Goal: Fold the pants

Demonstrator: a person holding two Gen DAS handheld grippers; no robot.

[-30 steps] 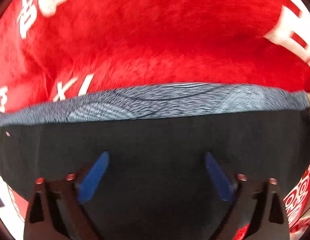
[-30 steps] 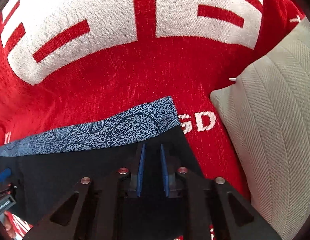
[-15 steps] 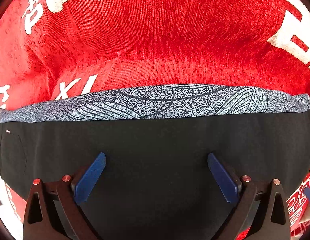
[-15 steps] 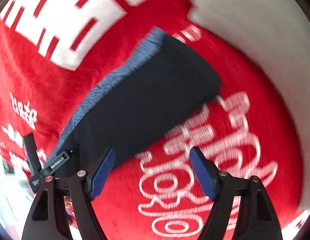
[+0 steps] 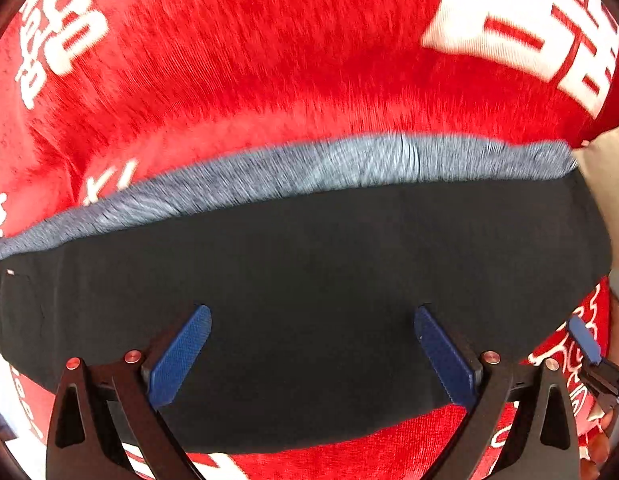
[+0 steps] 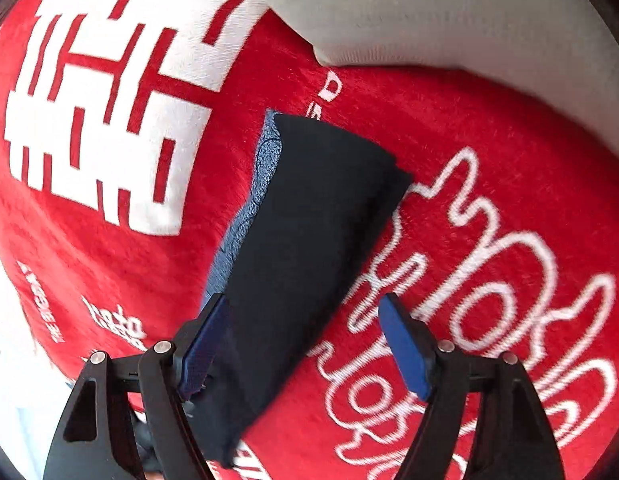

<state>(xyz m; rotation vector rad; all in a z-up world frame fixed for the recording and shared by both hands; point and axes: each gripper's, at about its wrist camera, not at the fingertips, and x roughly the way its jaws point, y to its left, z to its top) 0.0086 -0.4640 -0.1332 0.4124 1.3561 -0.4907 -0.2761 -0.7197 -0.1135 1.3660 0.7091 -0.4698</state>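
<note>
The black pants (image 5: 309,280) lie folded into a long flat strip on a red blanket (image 5: 269,60), with a grey-blue patterned waistband (image 5: 309,172) along the far edge. My left gripper (image 5: 311,328) is open and empty, hovering over the middle of the pants. In the right wrist view the folded pants (image 6: 309,220) run away from me lengthwise. My right gripper (image 6: 305,316) is open and empty above the near end of the strip, its left finger over the cloth. One right fingertip (image 5: 583,340) shows at the right edge of the left wrist view.
The red blanket (image 6: 489,200) carries large white lettering (image 6: 97,120). A pale grey cushion (image 6: 449,12) sits beyond the far end of the pants; it also shows at the right edge of the left wrist view (image 5: 605,168).
My right gripper has let go of the pants' corner, opened, and drawn back and turned to look along the strip. The left gripper stayed open and shifted slightly.
</note>
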